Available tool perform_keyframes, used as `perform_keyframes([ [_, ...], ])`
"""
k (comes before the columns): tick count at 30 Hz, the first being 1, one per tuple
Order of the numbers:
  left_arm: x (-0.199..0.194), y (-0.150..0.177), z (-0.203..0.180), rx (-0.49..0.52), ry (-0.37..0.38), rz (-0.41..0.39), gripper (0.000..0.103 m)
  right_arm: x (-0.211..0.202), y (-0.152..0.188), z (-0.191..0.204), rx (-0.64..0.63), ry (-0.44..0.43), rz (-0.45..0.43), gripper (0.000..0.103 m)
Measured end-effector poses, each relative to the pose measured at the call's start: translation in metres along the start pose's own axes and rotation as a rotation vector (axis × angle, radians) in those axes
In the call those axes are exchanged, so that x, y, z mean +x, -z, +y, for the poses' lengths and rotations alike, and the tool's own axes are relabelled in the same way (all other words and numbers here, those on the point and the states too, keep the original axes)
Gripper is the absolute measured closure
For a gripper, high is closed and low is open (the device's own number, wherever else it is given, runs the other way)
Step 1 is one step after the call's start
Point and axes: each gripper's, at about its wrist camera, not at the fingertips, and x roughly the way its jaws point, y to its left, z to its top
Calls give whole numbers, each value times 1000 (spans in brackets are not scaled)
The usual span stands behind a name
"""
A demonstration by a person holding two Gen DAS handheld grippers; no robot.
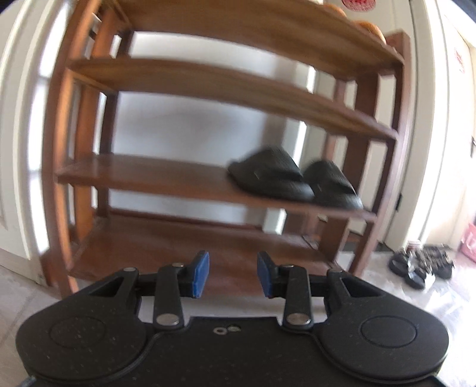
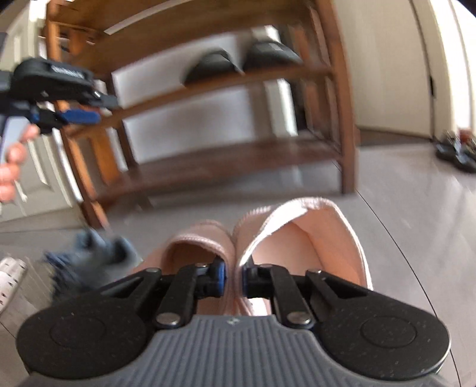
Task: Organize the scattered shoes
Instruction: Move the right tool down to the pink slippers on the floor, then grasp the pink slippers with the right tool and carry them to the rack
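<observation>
Your left gripper faces the brown wooden shoe rack, its blue-padded fingers narrowly parted around nothing. A pair of black slide slippers sits at the right end of the rack's third shelf. Your right gripper pinches together the touching inner sides of two pink fabric shoes above the grey floor.

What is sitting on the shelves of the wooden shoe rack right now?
One pair of black slippers sits on the right of a middle shelf of the wooden shoe rack. The other shelves look bare, but the top one is mostly cut off, showing only something orange.
</observation>
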Motion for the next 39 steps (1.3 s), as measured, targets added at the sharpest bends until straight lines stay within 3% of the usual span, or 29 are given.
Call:
perform_keyframes([
  [5, -26, -33, 28, -14, -68, -106, 69, 26, -55, 28, -1, -100, -80, 90],
  [8, -41, -49, 45, -32, -104, -159, 62, 58, -114, 55, 11, -181, -127, 90],
  [14, -61, -74, 78, -76, -165, -224, 61, 102, -201, 113, -30, -222, -169, 90],
  [19, -66, -84, 103, -107, -195, -235, 60, 175, -255, 161, -54, -181, -170, 90],
  [30, -35, -144, 154, -262, -162, -275, 60, 258, -293, 211, -80, -15, -122, 90],
  [39, -20, -180, 207, -257, -141, -182, 58, 315, -319, 241, -139, 131, -80, 90],
])
